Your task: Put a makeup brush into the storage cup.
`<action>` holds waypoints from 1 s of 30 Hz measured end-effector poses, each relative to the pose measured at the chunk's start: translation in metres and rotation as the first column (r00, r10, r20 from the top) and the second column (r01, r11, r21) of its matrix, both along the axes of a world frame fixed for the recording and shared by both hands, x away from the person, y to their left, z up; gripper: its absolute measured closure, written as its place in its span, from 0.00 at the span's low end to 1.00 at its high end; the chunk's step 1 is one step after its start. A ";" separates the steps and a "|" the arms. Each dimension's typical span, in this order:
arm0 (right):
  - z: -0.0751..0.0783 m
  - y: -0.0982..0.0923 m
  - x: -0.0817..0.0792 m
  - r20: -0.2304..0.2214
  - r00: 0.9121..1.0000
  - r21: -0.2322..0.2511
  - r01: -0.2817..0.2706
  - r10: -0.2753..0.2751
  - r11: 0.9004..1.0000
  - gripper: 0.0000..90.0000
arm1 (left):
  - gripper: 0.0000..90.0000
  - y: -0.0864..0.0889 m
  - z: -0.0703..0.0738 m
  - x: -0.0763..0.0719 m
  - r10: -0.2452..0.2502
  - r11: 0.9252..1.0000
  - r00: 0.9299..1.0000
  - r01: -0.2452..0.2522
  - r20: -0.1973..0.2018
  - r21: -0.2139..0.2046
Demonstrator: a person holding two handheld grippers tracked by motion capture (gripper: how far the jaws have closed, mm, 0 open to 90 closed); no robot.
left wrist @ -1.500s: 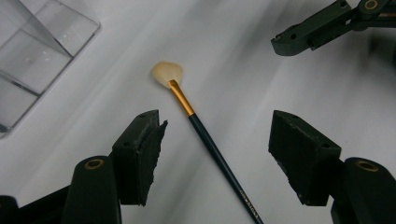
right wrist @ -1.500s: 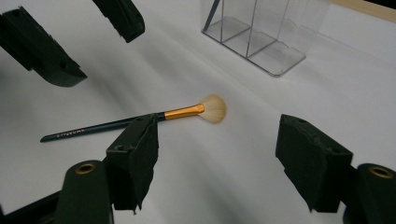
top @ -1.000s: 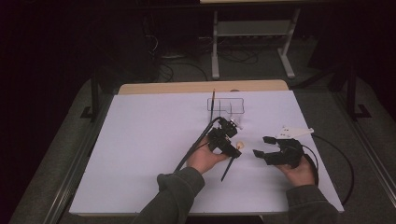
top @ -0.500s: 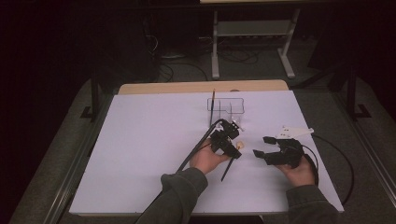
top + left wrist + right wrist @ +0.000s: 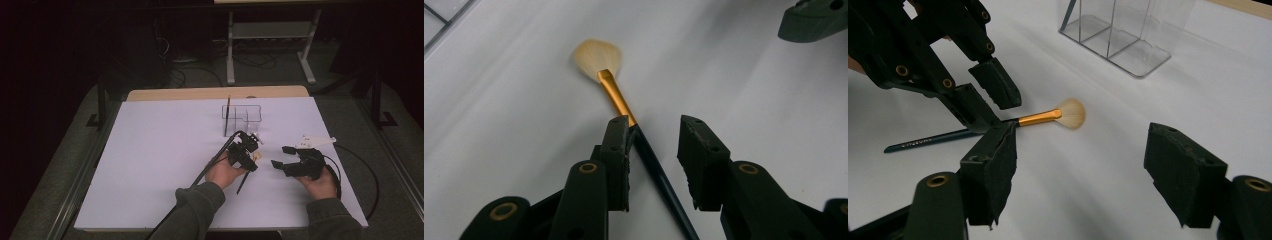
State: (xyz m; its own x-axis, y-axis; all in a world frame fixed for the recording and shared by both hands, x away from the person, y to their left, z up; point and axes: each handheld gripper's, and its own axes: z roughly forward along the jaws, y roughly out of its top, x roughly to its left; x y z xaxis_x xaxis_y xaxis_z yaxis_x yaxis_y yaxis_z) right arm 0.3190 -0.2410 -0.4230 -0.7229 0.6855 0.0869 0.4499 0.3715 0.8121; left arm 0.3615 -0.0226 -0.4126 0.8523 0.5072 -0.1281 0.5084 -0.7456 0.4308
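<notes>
The left gripper (image 5: 654, 135) has just been closing around the fan brush (image 5: 624, 107), jaws not yet pinching; next it must squeeze and lift.

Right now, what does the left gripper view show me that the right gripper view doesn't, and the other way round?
Left gripper view: the brush handle lies between the jaws of the left gripper, which have just been closing. One jaw touches it and the other stands apart. Right gripper view: the clear organizer beyond the brush, and the right gripper with open jaws and nothing between them. Both: the brush flat on the white table.
</notes>
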 end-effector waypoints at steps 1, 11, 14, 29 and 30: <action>0.000 0.000 0.000 0.000 1.000 0.000 0.000 0.000 1.000 0.31 | 0.73 0.000 0.000 0.000 0.000 1.000 1.000 0.000 0.000 0.000; 0.000 0.001 0.001 0.007 1.000 -0.002 -0.002 0.002 1.000 0.32 | 0.78 -0.001 -0.006 -0.001 0.010 1.000 1.000 -0.010 0.007 0.028; 0.000 0.001 0.000 0.004 1.000 -0.002 -0.001 0.001 1.000 0.32 | 0.78 -0.001 -0.007 -0.001 0.013 1.000 1.000 -0.013 0.005 0.028; 0.000 0.002 0.000 0.006 1.000 -0.005 0.001 -0.001 1.000 0.33 | 0.88 -0.006 -0.010 -0.008 -0.020 0.994 0.997 0.011 0.078 0.105; 0.000 0.003 0.000 0.004 1.000 -0.003 0.003 -0.003 1.000 0.33 | 0.88 -0.007 -0.010 -0.009 -0.024 0.993 0.996 0.014 0.088 0.113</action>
